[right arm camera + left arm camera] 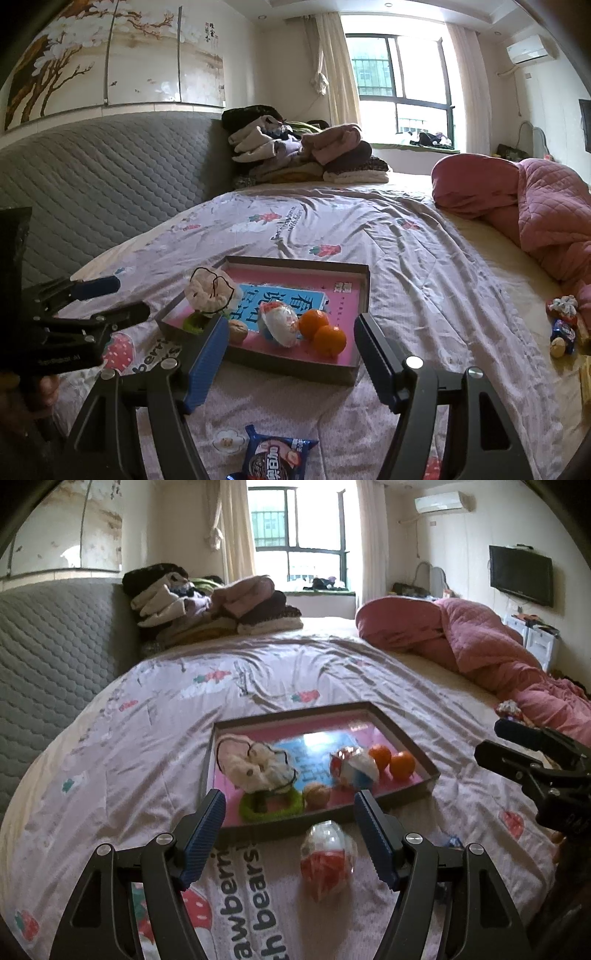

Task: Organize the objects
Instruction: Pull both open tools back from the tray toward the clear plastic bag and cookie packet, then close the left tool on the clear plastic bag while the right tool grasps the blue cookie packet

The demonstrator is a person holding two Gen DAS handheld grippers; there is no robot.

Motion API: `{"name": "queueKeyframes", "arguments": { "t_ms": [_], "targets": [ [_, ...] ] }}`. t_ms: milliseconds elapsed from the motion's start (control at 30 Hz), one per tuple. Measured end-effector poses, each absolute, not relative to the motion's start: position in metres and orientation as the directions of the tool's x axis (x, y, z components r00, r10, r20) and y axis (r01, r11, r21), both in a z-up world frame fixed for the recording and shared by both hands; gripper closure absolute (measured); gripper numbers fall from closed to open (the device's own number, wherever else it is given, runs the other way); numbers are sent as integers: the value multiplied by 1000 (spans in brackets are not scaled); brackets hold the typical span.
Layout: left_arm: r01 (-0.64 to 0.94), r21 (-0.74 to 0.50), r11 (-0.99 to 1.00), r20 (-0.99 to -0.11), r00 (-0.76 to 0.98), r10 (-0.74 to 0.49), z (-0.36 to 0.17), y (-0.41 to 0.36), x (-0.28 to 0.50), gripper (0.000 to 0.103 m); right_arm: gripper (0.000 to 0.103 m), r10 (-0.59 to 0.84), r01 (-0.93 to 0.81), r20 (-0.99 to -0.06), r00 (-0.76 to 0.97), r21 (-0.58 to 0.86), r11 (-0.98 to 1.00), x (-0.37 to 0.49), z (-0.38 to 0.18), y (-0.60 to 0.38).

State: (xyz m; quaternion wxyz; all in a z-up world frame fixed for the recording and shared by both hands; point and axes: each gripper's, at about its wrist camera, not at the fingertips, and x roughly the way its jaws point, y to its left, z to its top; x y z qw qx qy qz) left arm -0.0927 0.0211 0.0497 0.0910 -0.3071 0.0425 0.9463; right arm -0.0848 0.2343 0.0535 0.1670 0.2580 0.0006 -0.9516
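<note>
A shallow box tray point(406, 734) point(364, 291) with a pink bottom lies on the bed. It holds a plush toy point(255, 764) point(210, 291), a green ring point(273, 806), a walnut point(317, 794) point(237, 331), a red-white egg toy point(352, 766) point(280, 323) and two oranges point(391, 760) point(321, 332). Another clear egg toy point(327, 856) lies on the sheet in front of the tray, between the fingers of my open left gripper point(291, 834). My right gripper point(291, 354) is open and empty over the tray's near edge. A blue snack packet point(277, 458) lies below it.
A pink quilt point(480, 646) point(535, 206) is heaped at the right. Folded clothes point(207, 605) point(303, 151) are piled at the far side by the grey headboard point(92, 184). Small snacks and a toy point(563, 325) lie at the right bed edge.
</note>
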Motion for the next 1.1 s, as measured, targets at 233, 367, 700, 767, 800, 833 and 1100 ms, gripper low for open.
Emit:
{"name": "queueKeyframes", "arguments": {
  "t_ms": [233, 367, 700, 767, 800, 833, 1100],
  "targets": [
    [-213, 29, -977, -628, -764, 148, 33, 22, -92, 30, 33, -310, 314, -535, -786, 86, -945, -79, 38, 232],
    [-222, 25, -975, -665, -732, 150, 19, 24, -94, 30, 32, -297, 308, -561, -773, 78, -948, -74, 28, 231],
    [-251, 16, -968, -709, -685, 166, -5, 35, -96, 30, 32, -278, 290, -660, -698, 95, -952, -69, -5, 228],
    [-253, 16, -967, -715, -679, 166, -9, 38, -96, 30, 32, -278, 277, -685, -673, 115, -954, -70, -13, 230],
    [-257, 13, -966, -717, -676, 171, -11, 40, -96, 30, 32, -279, 271, -693, -665, 125, -955, -71, -16, 230],
    [-257, 14, -966, -717, -677, 169, -13, 42, -96, 30, 32, -276, 263, -700, -658, 129, -956, -71, -19, 231],
    [-232, 34, -972, -740, -660, 132, -32, 50, -108, 30, 32, -262, 269, -723, -640, 108, -957, -70, -30, 224]
  ]
}}
